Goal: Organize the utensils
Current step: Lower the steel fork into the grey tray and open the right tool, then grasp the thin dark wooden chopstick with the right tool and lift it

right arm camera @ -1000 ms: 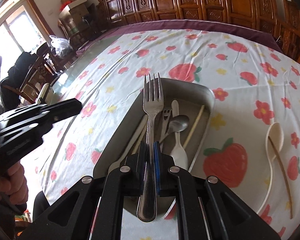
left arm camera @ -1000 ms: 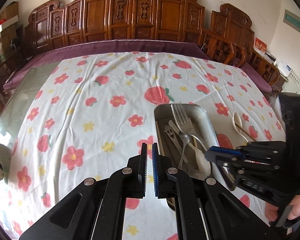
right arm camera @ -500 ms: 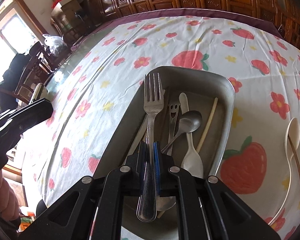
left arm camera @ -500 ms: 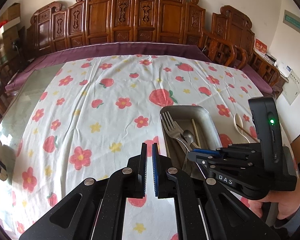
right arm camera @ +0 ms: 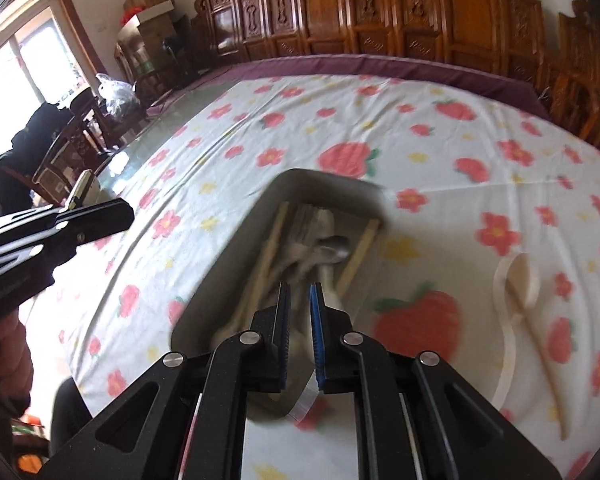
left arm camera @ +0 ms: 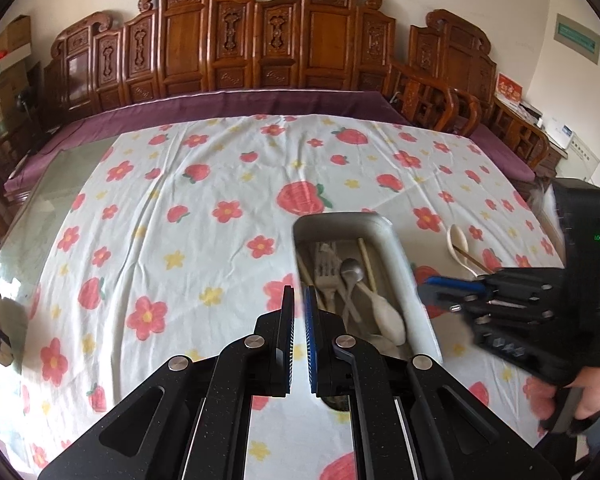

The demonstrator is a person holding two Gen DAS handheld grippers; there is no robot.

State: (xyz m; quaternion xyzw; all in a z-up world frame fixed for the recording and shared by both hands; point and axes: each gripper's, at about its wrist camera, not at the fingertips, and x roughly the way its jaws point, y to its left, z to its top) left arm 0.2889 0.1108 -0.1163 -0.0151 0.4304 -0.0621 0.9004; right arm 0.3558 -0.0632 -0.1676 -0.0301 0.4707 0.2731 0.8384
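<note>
A metal tray (left arm camera: 396,248) (right arm camera: 240,248) on the flowered tablecloth holds a fork (left arm camera: 327,268), a metal spoon (left arm camera: 351,269), a white spoon (left arm camera: 388,312) and chopsticks (left arm camera: 367,264). My right gripper (right arm camera: 299,292) is slightly open and empty, above the tray's near end; it also shows in the left wrist view (left arm camera: 440,292). My left gripper (left arm camera: 298,294) is nearly closed and empty, just left of the tray. A cream spoon (right arm camera: 518,276) (left arm camera: 458,240) and a single chopstick (right arm camera: 540,336) lie on the cloth right of the tray.
Carved wooden chairs (left arm camera: 260,40) line the far side of the table. A bare glass strip of table (left arm camera: 40,200) runs along the left. The left gripper's body (right arm camera: 40,232) shows at the left of the right wrist view.
My right gripper has opened and let go of the fork, which now lies in the tray. The right gripper has drawn back and up; the view is blurred by motion.
</note>
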